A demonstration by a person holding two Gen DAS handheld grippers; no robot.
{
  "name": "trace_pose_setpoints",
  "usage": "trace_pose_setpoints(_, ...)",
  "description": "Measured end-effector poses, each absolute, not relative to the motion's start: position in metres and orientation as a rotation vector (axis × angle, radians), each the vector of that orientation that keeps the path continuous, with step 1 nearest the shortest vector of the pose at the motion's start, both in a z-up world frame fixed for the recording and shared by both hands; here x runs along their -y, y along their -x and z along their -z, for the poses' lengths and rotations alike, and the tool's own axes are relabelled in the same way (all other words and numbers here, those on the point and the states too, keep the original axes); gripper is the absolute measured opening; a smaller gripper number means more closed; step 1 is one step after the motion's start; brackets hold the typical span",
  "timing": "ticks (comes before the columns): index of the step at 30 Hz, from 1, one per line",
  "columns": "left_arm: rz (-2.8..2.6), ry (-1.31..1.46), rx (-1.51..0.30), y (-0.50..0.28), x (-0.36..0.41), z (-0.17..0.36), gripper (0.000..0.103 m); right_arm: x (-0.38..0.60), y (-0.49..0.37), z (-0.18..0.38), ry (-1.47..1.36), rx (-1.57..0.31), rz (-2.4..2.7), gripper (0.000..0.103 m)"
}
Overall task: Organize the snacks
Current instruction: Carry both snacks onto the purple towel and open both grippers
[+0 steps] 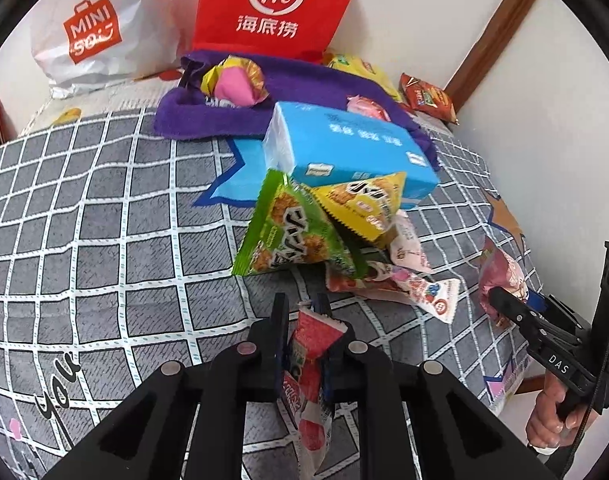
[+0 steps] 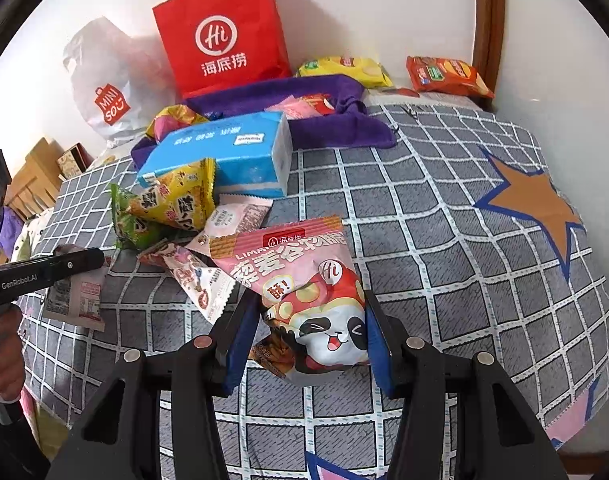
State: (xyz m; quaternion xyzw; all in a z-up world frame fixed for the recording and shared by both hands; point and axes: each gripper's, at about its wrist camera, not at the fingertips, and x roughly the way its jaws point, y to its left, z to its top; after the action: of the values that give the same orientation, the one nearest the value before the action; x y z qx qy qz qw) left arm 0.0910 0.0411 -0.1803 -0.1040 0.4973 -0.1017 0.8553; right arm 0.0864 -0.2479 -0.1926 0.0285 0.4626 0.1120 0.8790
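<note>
The soft, puffy panda bag [image 2: 304,280] is clamped by the right gripper [image 2: 310,334]; a thin red packet [image 1: 310,360] is pinched by the left gripper [image 1: 302,312] above the bed's [image 2: 444,220] near edge

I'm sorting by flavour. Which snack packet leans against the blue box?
The yellow packet, propped on the blue box; the green packet lies before it.

The bedcover [image 2: 444,240] is matt woven cloth with a checked print. The purple towel [image 1: 304,76] looks thick, fuzzy terry. The panda snack packet [image 2: 304,280] is glossy, crinkled plastic film, as is the green packet [image 1: 288,232]. The blue box [image 1: 344,148] is smooth card. The red bag [image 2: 220,32] is matt paper; the white bag [image 1: 92,32] thin, wrinkled plastic.
</note>
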Motion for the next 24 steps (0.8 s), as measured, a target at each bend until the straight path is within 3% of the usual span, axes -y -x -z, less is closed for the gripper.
trace_pose_setpoints(24,0.245,0.197,-0.954,-0.116,-0.024,0.109,0.013,0.226,-0.110,0.123,-0.006,-0.822,-0.276,0.050)
